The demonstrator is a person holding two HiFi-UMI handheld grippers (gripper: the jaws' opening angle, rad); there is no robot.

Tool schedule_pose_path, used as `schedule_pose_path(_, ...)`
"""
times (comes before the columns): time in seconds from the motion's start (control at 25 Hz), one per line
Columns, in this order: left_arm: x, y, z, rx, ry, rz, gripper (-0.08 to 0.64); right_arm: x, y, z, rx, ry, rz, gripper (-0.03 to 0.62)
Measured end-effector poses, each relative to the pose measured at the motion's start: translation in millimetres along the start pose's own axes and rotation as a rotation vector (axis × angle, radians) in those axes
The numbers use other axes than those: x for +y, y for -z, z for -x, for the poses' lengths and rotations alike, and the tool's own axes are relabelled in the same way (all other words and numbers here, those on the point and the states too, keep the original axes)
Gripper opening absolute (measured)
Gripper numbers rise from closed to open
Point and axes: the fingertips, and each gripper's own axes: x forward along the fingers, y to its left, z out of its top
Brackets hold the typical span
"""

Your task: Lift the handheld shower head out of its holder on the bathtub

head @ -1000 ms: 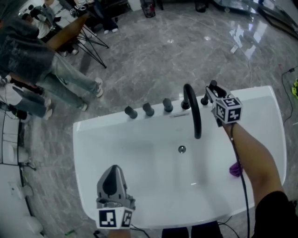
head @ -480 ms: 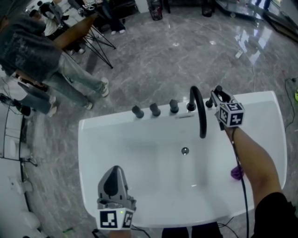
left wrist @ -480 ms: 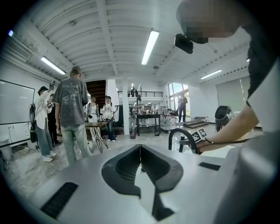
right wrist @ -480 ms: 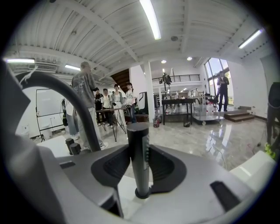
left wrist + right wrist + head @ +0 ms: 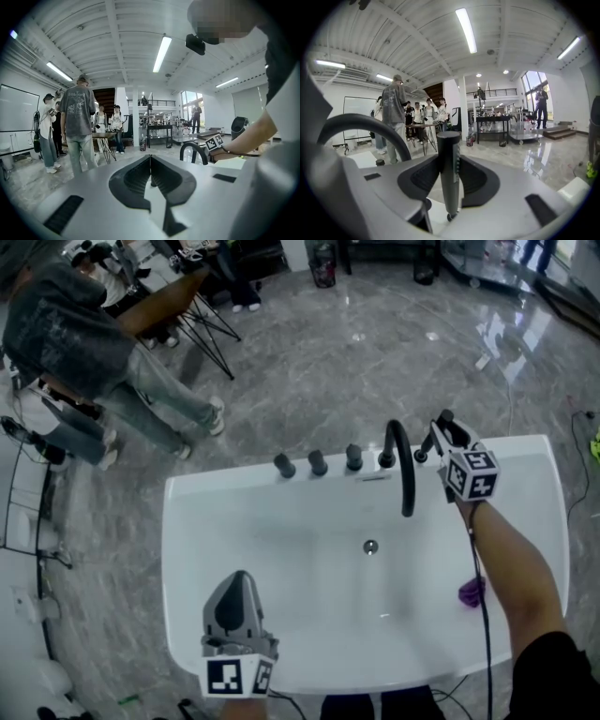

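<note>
Grey right claw [image 5: 441, 427] pinches the dark handheld shower head [image 5: 449, 183] upright, its lower end just above the white bathtub [image 5: 187, 521] rim, beside the black curved faucet [image 5: 405, 470]. Left claw [image 5: 150, 161] is pressed together, empty, over the near rim.

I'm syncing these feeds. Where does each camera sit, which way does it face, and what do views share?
Head view: on the person's head, facing steeply down at the bathtub; left gripper, right gripper and right forearm show.
Left gripper view: on that gripper, facing across the room; its shut jaws show.
Right gripper view: on that gripper, facing along jaws clamped on the handheld shower head.
Shared: the arched spout appears in all three.
</note>
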Motion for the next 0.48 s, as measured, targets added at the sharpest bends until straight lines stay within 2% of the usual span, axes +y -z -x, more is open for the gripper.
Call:
schedule_pose_path(0.28,-14.0,-37.1,9.0,-0.043,0.030,-0.005,0.009,2.2,-34.2,41.9,-0.016,0.004,-0.014,0.146)
schedule_pose_path(0.48,-22.6,-65.5,20.1,-0.068,0.050,-0.002,0.009,14.3,-65.1,78.7,-0.037,-0.031,0.003,0.146)
